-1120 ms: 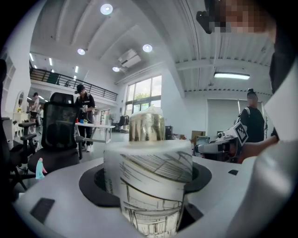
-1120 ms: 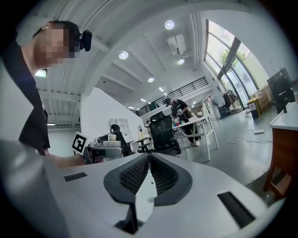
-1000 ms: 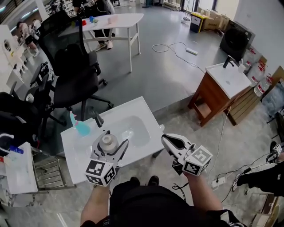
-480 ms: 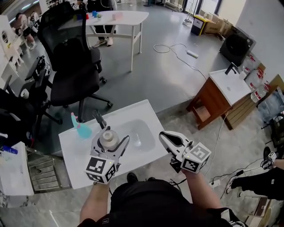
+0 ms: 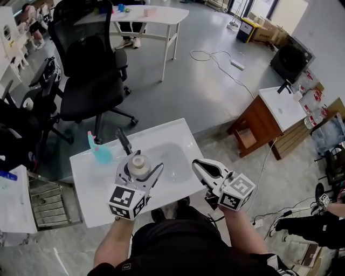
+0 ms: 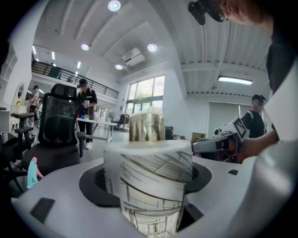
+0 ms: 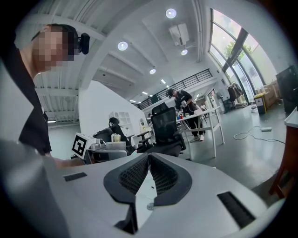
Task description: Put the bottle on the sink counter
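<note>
A small bottle with a white sketch-printed label and a gold cap stands upright between the jaws of my left gripper, which is shut on it. It hangs over the front part of the white sink counter, beside the basin. In the left gripper view the bottle fills the centre and its gold cap points up. My right gripper is held at the counter's right front edge. In its own view the right gripper is shut with nothing between the pads.
A black faucet and a teal-blue item sit at the counter's back left. A black office chair and a white table stand behind. A wooden vanity is at right, a wire rack at left.
The left gripper with the bottle has shifted slightly right and further over the counter. The right gripper has stayed shut and barely moved. The head view has shifted.
</note>
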Tool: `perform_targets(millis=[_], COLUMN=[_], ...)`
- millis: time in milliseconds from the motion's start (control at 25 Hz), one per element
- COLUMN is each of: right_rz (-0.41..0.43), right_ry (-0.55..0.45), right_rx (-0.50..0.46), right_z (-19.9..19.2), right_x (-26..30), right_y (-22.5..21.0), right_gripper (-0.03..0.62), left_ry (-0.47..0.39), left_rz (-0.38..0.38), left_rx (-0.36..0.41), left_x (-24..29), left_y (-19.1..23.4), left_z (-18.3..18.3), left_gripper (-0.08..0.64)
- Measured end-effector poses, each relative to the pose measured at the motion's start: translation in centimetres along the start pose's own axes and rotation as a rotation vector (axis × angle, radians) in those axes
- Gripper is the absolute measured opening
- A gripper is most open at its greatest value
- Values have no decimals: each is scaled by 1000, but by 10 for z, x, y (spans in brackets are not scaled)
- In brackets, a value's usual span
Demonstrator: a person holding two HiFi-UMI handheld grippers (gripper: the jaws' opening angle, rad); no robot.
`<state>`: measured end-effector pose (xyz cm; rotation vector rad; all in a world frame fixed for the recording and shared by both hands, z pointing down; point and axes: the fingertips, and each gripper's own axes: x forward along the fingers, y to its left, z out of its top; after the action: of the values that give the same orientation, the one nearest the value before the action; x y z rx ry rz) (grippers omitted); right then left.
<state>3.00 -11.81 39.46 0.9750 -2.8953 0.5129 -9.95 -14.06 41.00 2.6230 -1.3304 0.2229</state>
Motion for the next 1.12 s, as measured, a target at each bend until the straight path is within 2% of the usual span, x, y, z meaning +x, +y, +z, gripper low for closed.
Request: perform_targets(millis=[560,920,1120], right_rz=[14,23,21], right_ry=[14,43,53], right_rx=[61,66,78], right_z=[-1,0,-3], right_x=[11,19,21], right_y=[-92,-121,-138], right_gripper=[17,17,17], left_ry=[76,82,106], left_rz=[-34,-60,-68], left_rx=[1,-8,-1], left_x=[102,153,181], left_y=[-1,-1,2], left_z=[-5,-10,-27], left_gripper=[334,333,333])
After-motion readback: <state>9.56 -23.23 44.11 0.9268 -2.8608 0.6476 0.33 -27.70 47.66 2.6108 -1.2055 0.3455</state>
